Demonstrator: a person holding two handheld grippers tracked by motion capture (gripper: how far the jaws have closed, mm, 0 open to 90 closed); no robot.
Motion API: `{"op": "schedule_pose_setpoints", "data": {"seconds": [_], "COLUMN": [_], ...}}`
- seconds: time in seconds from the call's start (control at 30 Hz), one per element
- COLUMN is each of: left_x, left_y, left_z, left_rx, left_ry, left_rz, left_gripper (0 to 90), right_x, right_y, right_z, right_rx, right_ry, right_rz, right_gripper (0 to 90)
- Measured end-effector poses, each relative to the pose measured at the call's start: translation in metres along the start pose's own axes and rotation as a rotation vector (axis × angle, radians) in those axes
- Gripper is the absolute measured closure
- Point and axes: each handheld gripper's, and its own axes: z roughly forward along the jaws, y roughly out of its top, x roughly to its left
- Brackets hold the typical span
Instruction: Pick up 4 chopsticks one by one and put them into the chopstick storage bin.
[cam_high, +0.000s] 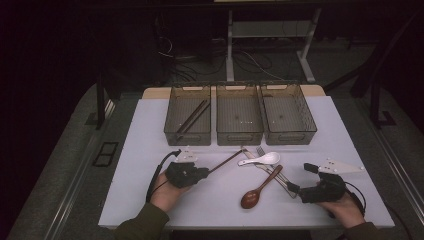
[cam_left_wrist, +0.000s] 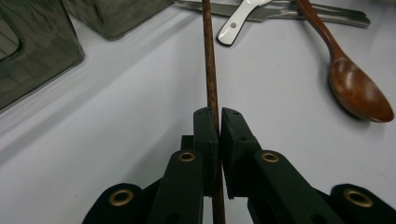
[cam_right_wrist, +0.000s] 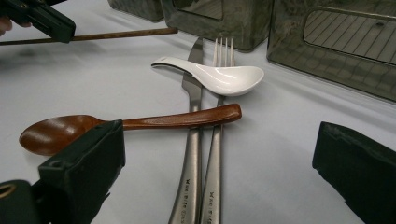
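My left gripper (cam_high: 204, 172) (cam_left_wrist: 218, 122) is shut on a brown chopstick (cam_high: 226, 161) (cam_left_wrist: 210, 60) that points away toward the middle bin. A wooden spoon (cam_high: 260, 188) (cam_left_wrist: 356, 79) (cam_right_wrist: 126, 124) lies across a metal knife (cam_right_wrist: 190, 135) and a metal fork (cam_high: 274, 169) (cam_right_wrist: 217, 140). A white ceramic spoon (cam_high: 261, 159) (cam_left_wrist: 238, 21) (cam_right_wrist: 219, 74) rests on their far ends. My right gripper (cam_high: 296, 179) (cam_right_wrist: 219, 177) stands open at the near ends of the knife and fork, its jaws on either side of them.
Three dark see-through bins stand in a row at the back: the left bin (cam_high: 188, 133) holds brown chopsticks (cam_high: 192, 118), the middle bin (cam_high: 239, 134) and right bin (cam_high: 290, 134) hold nothing I can see. The white table (cam_high: 150, 165) has free room at the left and front.
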Motion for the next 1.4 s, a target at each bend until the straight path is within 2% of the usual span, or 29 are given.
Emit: {"op": "schedule_pose_setpoints", "data": {"seconds": [0.27, 0.57, 0.87, 1.4], "left_x": [0.003, 0.008, 0.016, 0.042], "left_y": [0.005, 0.011, 0.022, 0.049], "left_z": [-0.012, -0.023, -0.031, -0.039], "left_rx": [-0.041, -0.087, -0.120, -0.153], "left_ry": [-0.025, -0.020, -0.006, 0.040], "left_rz": [-0.007, -0.014, -0.013, -0.015], "left_gripper": [84.1, 84.1, 84.1, 84.1], "right_x": [0.000, 0.000, 0.000, 0.000], "right_y": [0.000, 0.000, 0.000, -0.001], "right_z": [0.000, 0.001, 0.002, 0.002], "right_rx": [0.002, 0.005, 0.006, 0.004], "right_ry": [0.000, 0.000, 0.001, -0.001], "right_rz": [-0.002, -0.002, -0.001, 0.003], "right_gripper": [2.2, 2.2, 2.2, 2.2]}}
